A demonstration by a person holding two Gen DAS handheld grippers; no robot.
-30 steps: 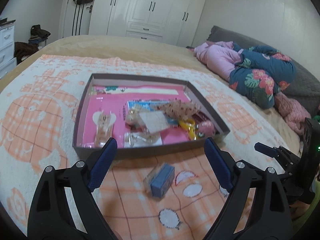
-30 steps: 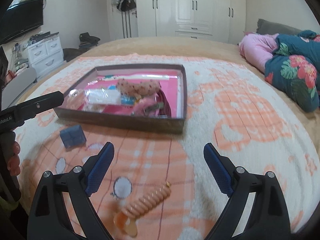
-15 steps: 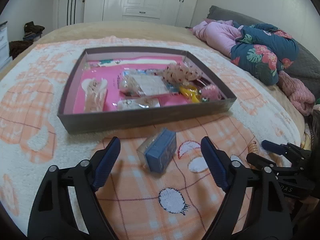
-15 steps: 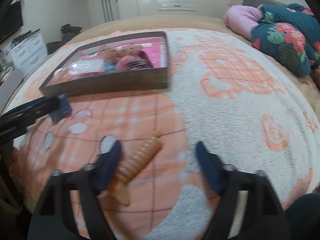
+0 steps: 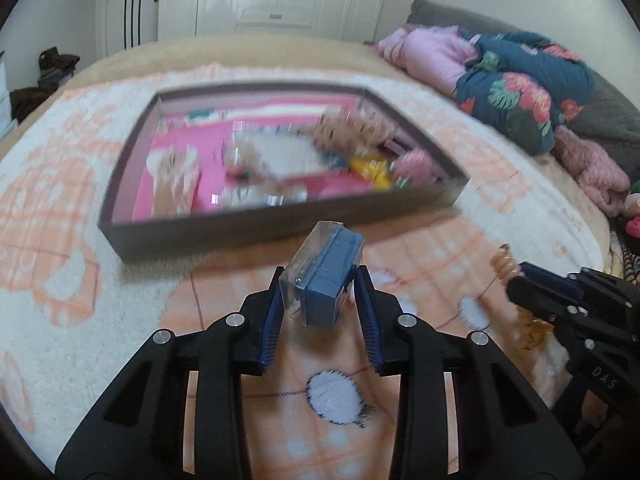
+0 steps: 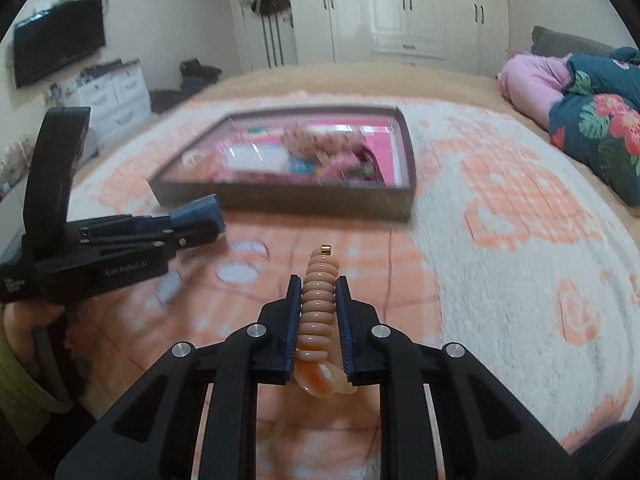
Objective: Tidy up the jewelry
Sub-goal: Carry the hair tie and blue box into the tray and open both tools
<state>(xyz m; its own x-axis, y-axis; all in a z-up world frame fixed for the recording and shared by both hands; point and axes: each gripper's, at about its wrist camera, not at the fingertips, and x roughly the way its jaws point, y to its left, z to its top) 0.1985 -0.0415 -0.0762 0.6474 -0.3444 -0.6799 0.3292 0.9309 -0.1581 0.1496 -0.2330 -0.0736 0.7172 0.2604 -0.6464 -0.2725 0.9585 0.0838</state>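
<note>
So, biggest thing first: the bed (image 5: 248, 52) fills both views, covered by a fuzzy white-and-orange blanket (image 5: 52, 248), with a heap of pink and floral bedding (image 5: 516, 84) bunched at the far right edge. On the blanket sits a shallow brown box (image 5: 208, 228) with a pink bottom; the stuff inside is smeared by motion blur, so beyond pink, yellow and clear plastic bits I honestly can't make out what's what.

Left claw (image 5: 320, 296) is clamped on a small blue case (image 5: 326, 280) with a clear plastic cover, held tilted, just in front of the box's near wall. In the right wrist view the case is mostly hidden behind that claw.

Right claw (image 6: 318, 312) is squeezed around a peach spiral hair tie (image 6: 318, 304) with a tiny gold tip, its bottom loop hanging out below the pads. From the left wrist view only a blurry bit of the coil shows.
</note>
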